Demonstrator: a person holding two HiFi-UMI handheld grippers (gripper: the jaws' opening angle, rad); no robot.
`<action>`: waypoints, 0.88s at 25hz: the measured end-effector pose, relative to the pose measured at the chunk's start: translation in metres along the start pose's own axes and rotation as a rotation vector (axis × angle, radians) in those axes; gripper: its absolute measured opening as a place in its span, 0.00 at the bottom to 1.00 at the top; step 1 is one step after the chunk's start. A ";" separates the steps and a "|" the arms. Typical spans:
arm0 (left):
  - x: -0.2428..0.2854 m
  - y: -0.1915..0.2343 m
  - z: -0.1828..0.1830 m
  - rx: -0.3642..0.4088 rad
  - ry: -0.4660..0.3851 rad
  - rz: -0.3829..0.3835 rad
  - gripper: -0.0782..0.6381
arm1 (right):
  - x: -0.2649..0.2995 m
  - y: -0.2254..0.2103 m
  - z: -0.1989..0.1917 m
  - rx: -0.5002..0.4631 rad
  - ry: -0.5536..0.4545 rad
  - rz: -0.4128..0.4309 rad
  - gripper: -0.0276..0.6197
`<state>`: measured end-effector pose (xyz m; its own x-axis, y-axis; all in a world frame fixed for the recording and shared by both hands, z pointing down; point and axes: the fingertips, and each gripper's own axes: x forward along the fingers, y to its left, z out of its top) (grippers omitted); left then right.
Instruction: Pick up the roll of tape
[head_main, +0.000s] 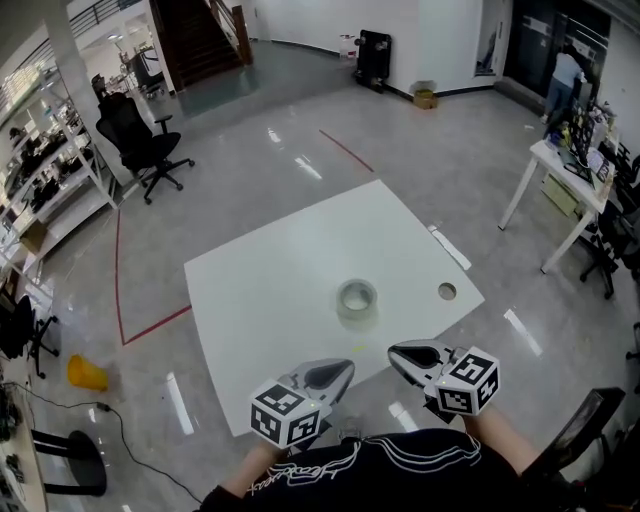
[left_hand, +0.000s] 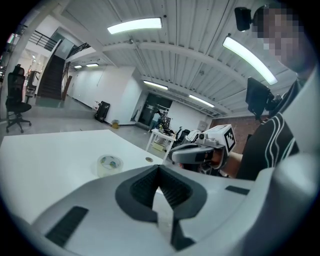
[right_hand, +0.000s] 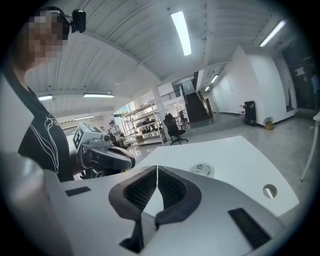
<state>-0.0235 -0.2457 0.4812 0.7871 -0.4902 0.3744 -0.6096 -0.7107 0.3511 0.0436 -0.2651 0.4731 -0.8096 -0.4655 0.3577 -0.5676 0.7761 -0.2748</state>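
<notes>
Open wide the right gripper (head_main: 398, 352), closed and empty like the left gripper (head_main: 345, 367), before reaching over the roll of tape (head_main: 357, 300).

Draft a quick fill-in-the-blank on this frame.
1. The roll of tape lies on the ____ table.
2. The left gripper and right gripper both have their fingers ____, holding nothing.
3. The round hole in the table is nearer the ____ gripper.
Missing words: white; shut; right.
</notes>
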 end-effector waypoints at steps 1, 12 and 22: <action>0.002 0.006 0.003 -0.001 0.001 -0.003 0.11 | 0.005 -0.004 0.002 -0.002 0.002 -0.003 0.06; 0.022 0.068 0.016 -0.022 0.033 -0.023 0.11 | 0.056 -0.052 0.011 -0.083 0.087 -0.071 0.06; 0.033 0.110 0.011 -0.040 0.065 -0.030 0.11 | 0.122 -0.095 -0.043 -0.393 0.416 -0.092 0.07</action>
<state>-0.0632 -0.3455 0.5233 0.7983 -0.4342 0.4174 -0.5900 -0.7031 0.3969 0.0053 -0.3770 0.5812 -0.5873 -0.3942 0.7069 -0.4709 0.8768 0.0977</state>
